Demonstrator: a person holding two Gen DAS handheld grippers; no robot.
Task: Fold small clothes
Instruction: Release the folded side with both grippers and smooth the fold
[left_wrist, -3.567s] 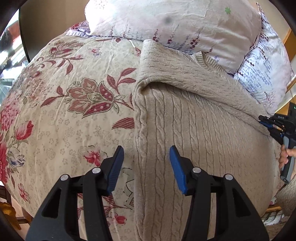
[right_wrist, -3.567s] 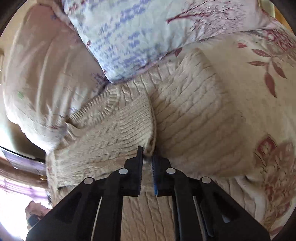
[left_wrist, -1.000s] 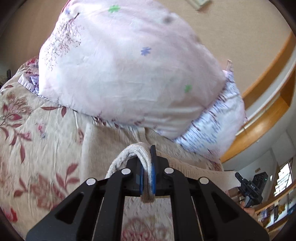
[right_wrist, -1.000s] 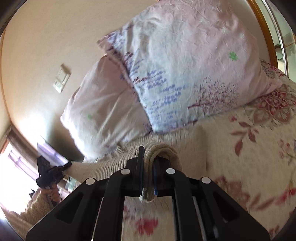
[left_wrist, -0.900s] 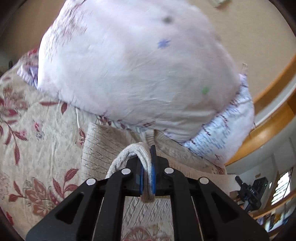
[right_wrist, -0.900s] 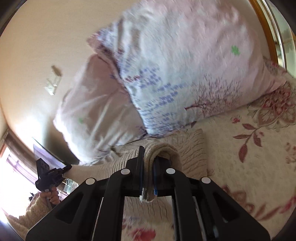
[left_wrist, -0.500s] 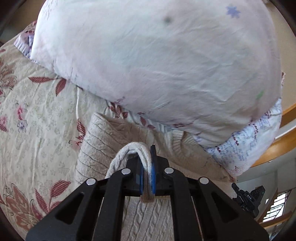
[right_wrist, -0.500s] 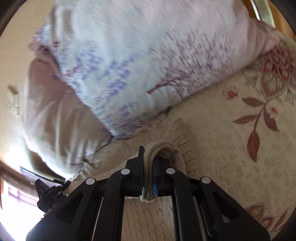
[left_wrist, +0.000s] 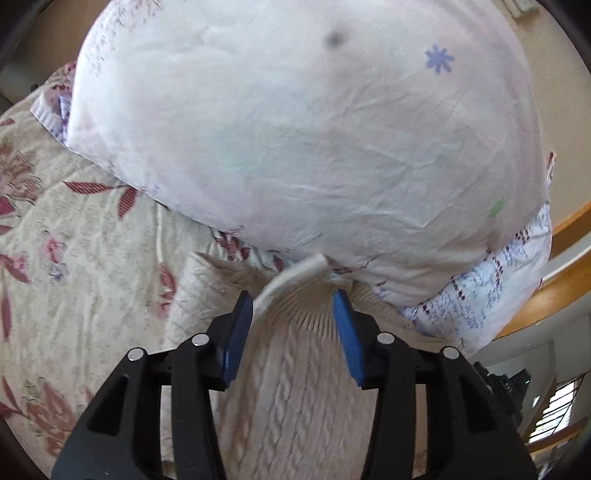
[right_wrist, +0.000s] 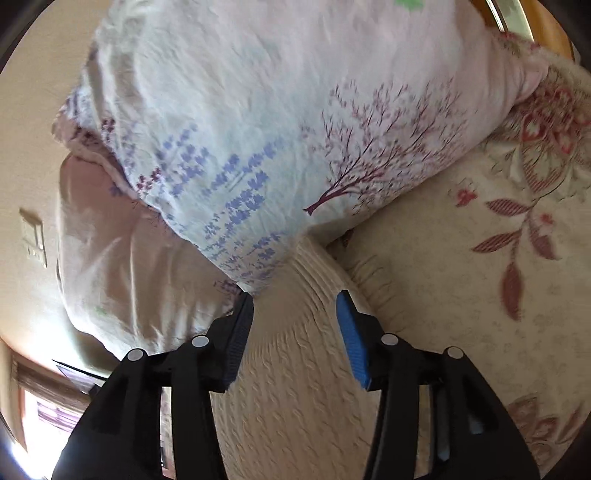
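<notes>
Blue-padded fingers (left_wrist: 236, 332) of both grippers stand spread apart, pinching nothing, as a cream cable-knit sweater (left_wrist: 295, 398) lies on a bed beneath them. Largest in the scene is the floral bedspread (left_wrist: 74, 258), cream with red leaves and blossoms, which carries everything else. Against it, at the head of the bed, leans a big pale pink pillow (left_wrist: 295, 129) dotted with small flowers, and beside that a second pillow (right_wrist: 277, 147) printed with lavender sprigs and a plum-coloured tree. The sweater runs from the near edge of both views up to the pillows, its ribbed far edge (left_wrist: 295, 273) touching, and partly tucked under, the pink pillow's lower seam. The left gripper (left_wrist: 293, 321) hovers just over that ribbed edge with its jaws wide; the right gripper (right_wrist: 295, 325) hangs likewise, open, above the sweater's other far corner, close under the lavender pillow. Part of the ribbing near the left gripper looks curled and blurred, so whether it lies flat cannot be told.

The fold appears freshly laid, with the knit lying doubled beneath the jaws. The risk from here: the thick knit may spring back or slide, since its edge is crowded against the pillows, and a pad catching a loose cable stitch on withdrawal could drag the layer askew.
</notes>
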